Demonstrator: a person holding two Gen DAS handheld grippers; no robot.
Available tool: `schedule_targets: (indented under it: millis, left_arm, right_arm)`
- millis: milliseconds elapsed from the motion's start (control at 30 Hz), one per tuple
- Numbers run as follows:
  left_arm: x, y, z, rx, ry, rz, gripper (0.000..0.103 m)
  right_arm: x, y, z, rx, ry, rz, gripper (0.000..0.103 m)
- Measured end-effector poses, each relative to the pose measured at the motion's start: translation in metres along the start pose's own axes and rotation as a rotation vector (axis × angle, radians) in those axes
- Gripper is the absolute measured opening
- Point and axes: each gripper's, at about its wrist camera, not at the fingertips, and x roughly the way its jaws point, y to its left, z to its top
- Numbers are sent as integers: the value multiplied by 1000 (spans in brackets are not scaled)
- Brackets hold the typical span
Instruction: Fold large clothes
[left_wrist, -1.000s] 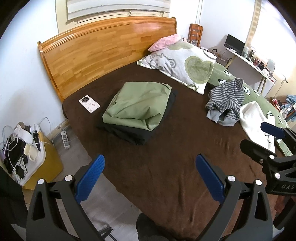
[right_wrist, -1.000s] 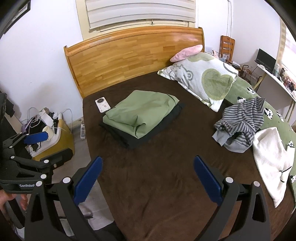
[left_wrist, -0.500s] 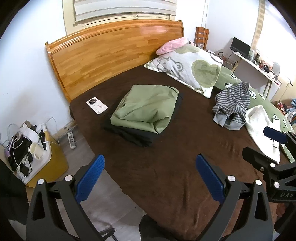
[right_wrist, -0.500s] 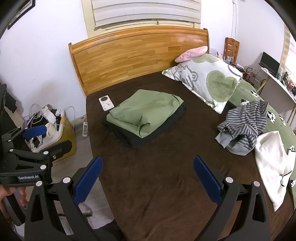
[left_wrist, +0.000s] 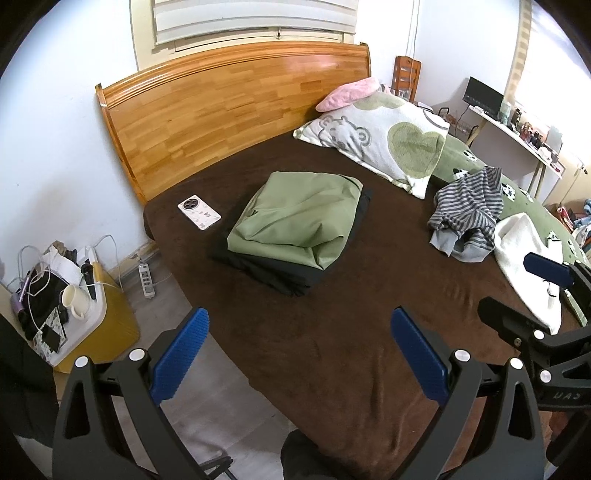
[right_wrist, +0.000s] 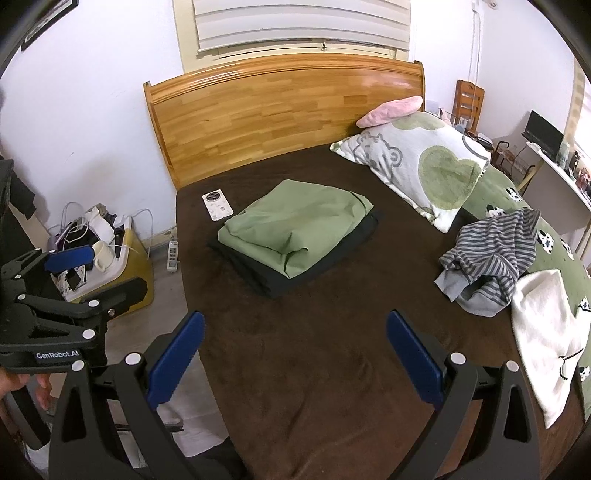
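A folded green garment (left_wrist: 299, 221) (right_wrist: 295, 230) lies on top of a folded black one (left_wrist: 280, 271) (right_wrist: 273, 280) in the middle of the brown bed (left_wrist: 332, 332) (right_wrist: 314, 350). A crumpled grey striped garment (left_wrist: 467, 216) (right_wrist: 491, 254) and a white one (left_wrist: 524, 258) (right_wrist: 550, 332) lie at the right. My left gripper (left_wrist: 301, 354) is open and holds nothing, above the bed's near edge. My right gripper (right_wrist: 295, 356) is open too, with nothing in it. Each gripper shows at the edge of the other's view.
A wooden headboard (left_wrist: 229, 107) stands at the back. A white phone (left_wrist: 199, 214) (right_wrist: 218, 206) lies near the bed's left corner. A heart-patterned pillow (left_wrist: 384, 142) and a pink one (left_wrist: 347, 94) rest at the head. A yellow box (left_wrist: 107, 321) with clutter and a power strip (left_wrist: 147, 279) are on the floor at left.
Both grippers have drawn back and tilted up, so the bed and folded stack sit further right and further away in view. The jaws stay open. The clothes have not moved.
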Motion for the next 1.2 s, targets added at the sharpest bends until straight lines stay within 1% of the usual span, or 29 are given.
schedule_targets:
  millis: [233,533,600,667,767,967,1067,1200]
  left_arm:
    - [5,6,4,28,-1,8,96]
    - [10,12,13,25,-24,4,95]
    - [12,13,15,20,-19,5,95]
    - [16,13,16,13,2,24,96]
    - [20,15,17,-5,16,8,96]
    - [21,18,20,-31,8,2,96]
    - [24,20,20,-30,13,12,96]
    - [31,18,20,-4,52,34,96]
  right_arm:
    - [2,2,-1,5,8,-4,97]
    - [4,1,1,3,14,-2,97]
    - [4,1,1,4,11,-1,97]
    - [4,1,0,3,12,-2,97]
    - [4,1,1,4,13,-2,97]
    - [6,-1,0,1,17,-4,97]
    - [6,-1,1,3,19,-4,97]
    - [9,-7,-3,7,25,-3,97]
